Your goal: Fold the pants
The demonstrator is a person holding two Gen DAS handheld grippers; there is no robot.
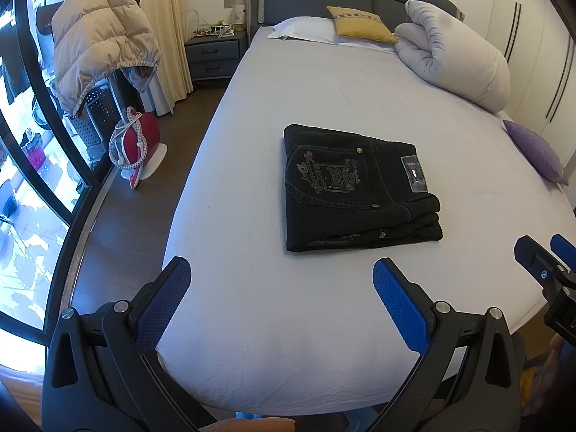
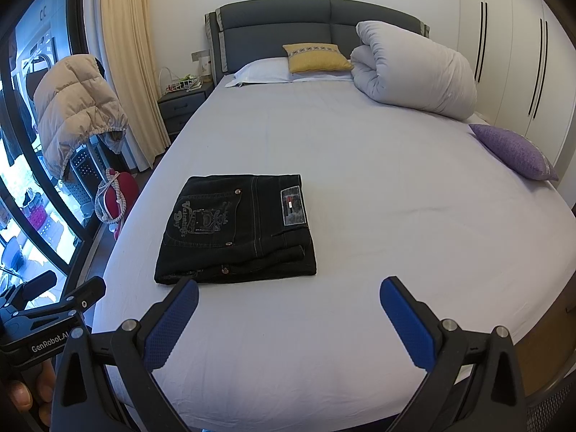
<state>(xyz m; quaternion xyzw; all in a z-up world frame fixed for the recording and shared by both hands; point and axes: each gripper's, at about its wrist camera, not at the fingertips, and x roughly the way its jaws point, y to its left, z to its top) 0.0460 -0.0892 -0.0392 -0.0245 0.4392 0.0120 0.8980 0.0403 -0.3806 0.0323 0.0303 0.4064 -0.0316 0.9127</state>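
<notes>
The pants (image 1: 360, 187) lie folded into a compact stack near the bed's (image 1: 360, 90) foot; folding looks finished. The left gripper (image 1: 282, 288) and right gripper (image 2: 289, 306) gape wide, holding nothing.

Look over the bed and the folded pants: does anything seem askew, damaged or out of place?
Little stands out. The black pants lie folded in a compact rectangle on the bed sheet, only their front layers slightly uneven. Both the left gripper and the right gripper are open and clear of them.

Bare sheet (image 2: 378, 216) around folded pants (image 2: 237, 230)
</notes>
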